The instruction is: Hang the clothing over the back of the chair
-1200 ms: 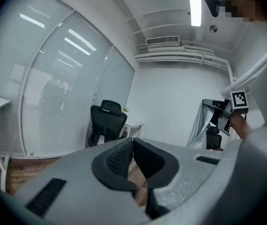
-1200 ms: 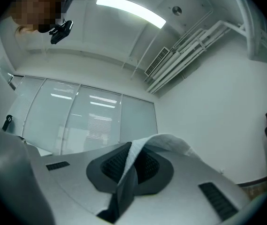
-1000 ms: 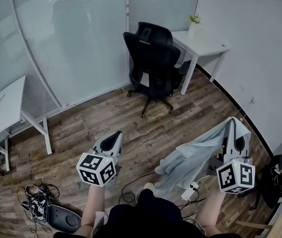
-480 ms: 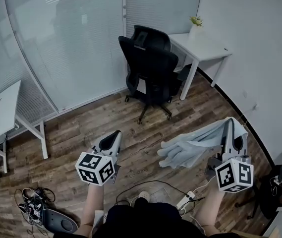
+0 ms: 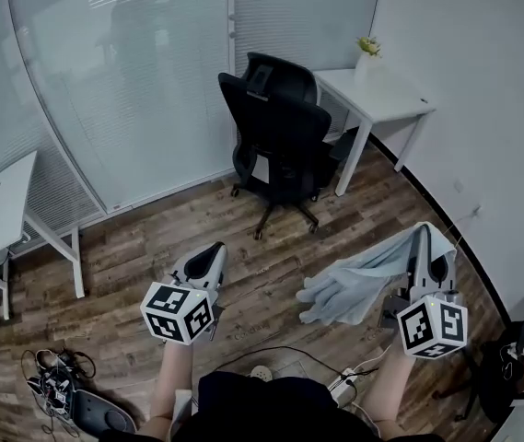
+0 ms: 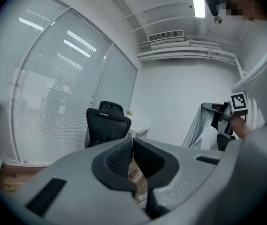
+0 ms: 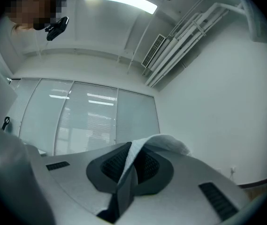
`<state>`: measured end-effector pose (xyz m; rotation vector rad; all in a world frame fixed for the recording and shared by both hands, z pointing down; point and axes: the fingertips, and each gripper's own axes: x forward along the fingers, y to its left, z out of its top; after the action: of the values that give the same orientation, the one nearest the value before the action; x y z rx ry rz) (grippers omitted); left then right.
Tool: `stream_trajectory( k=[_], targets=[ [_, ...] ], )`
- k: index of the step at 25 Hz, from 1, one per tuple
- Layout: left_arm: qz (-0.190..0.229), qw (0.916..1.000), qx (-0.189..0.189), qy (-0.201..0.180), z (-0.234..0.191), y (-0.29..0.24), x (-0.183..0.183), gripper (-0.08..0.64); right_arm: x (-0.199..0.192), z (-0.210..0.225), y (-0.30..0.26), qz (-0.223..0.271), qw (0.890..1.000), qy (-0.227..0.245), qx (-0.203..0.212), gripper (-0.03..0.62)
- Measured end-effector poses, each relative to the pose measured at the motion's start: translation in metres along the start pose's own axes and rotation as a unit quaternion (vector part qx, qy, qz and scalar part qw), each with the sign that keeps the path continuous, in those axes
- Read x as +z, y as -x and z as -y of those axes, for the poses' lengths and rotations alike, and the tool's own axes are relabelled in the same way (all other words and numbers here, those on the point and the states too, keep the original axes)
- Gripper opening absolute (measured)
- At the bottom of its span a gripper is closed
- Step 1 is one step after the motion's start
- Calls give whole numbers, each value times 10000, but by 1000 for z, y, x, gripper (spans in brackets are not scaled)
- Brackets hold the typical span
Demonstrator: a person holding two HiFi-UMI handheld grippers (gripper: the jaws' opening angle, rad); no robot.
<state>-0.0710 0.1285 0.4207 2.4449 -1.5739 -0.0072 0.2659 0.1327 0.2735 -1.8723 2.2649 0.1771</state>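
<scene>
A black office chair (image 5: 278, 136) stands ahead by the glass wall, its back turned toward me; it also shows in the left gripper view as the chair (image 6: 107, 125). My right gripper (image 5: 425, 239) is shut on a pale grey garment (image 5: 358, 279), which hangs down to the left above the floor. A fold of the cloth (image 7: 157, 143) is pinched between its jaws. My left gripper (image 5: 212, 255) is shut with nothing in it, low at left, well short of the chair. The garment (image 6: 200, 125) appears at right in the left gripper view.
A white desk (image 5: 378, 95) with a small plant (image 5: 366, 47) stands right of the chair. Another white table (image 5: 4, 215) is at far left. Cables and a power strip (image 5: 340, 383) lie on the wood floor near my feet, more clutter (image 5: 57, 387) at lower left.
The chair has come slightly closer in view as I step forward. The garment has swung a little, its hanging end now lower and further from the floor cables. Both grippers stay shut.
</scene>
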Motion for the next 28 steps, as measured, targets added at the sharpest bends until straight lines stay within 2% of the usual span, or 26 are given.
stream_trajectory(
  k=[4,18,28],
  targets=[
    [-26,9999,66,77,1,1,-6,12,-11,-3,0,-183,9998,-8,81,32],
    [-309,9994,-91,114,19,1,-31,12,-39,3,19,-495,9985,-224,45,32],
    [-389,9991,-146,92,5,-41,-23,12,-42,15,-18,-502,9985,-198,-19,32]
  ],
)
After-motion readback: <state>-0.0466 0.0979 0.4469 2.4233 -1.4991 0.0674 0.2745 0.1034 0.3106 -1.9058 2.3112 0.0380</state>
